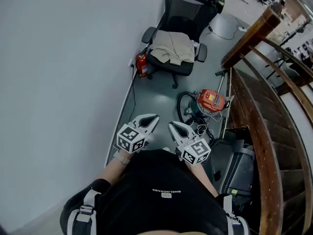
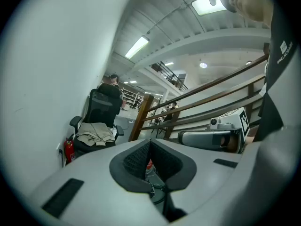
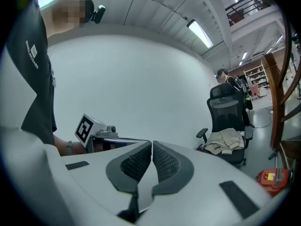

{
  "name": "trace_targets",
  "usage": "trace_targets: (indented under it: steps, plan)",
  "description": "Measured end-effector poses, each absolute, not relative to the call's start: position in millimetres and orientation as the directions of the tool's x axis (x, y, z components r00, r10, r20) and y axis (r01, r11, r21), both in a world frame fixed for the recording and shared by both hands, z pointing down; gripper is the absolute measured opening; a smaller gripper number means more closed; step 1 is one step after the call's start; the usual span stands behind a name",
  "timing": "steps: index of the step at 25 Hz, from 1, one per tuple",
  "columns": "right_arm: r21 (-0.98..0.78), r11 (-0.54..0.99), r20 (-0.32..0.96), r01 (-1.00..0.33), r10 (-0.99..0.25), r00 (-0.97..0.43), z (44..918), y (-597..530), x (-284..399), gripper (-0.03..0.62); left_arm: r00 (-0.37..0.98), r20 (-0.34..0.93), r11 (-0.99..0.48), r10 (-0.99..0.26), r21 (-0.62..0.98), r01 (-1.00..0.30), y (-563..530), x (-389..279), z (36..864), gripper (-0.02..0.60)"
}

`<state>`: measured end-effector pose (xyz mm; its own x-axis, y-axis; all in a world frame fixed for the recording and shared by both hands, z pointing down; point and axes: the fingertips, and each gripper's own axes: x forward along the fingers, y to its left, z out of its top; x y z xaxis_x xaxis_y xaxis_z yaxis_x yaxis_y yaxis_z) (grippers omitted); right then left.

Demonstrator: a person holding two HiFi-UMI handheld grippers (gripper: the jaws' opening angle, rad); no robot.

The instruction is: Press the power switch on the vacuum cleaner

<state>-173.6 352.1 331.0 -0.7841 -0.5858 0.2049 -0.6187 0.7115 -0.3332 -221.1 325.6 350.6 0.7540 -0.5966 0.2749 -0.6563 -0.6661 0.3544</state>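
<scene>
Indoors, grey floor (image 1: pixel 159 94), white wall (image 1: pixel 63 58), vacuum cleaner (image 1: pixel 211 101) by railing (image 1: pixel 247 102), left gripper (image 1: pixel 154 117), right gripper (image 1: pixel 171 125), jaws closed, empty.

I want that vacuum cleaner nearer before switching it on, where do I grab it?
Probably its orange top, from above and your side: it stands upright, with the stair railing close on one side and the black hose looped on the other.

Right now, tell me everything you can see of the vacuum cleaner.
The vacuum cleaner is a canister with an orange-red lid over a dark body, standing upright on the grey floor beside the wooden stair railing. A black hose loops beside it, towards the wall. The left gripper and right gripper are both clear of it.
</scene>
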Motion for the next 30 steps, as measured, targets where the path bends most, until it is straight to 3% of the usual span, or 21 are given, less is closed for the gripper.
trace_targets:
  steps: [8,30]
  plan:
    - [-0.349,0.721,0.215,-0.598,-0.560,-0.800,337.7,358.5,-147.7,0.029,0.752,0.290,-0.663,-0.592,0.357,-0.659,321.7,-186.7,358.8,0.015]
    - [-0.410,0.618,0.166,-0.671,-0.672,-0.721,352.7,347.2,-3.3,0.029,0.786,0.346,-0.717,-0.513,0.332,-0.614,314.7,-49.5,372.8,0.015]
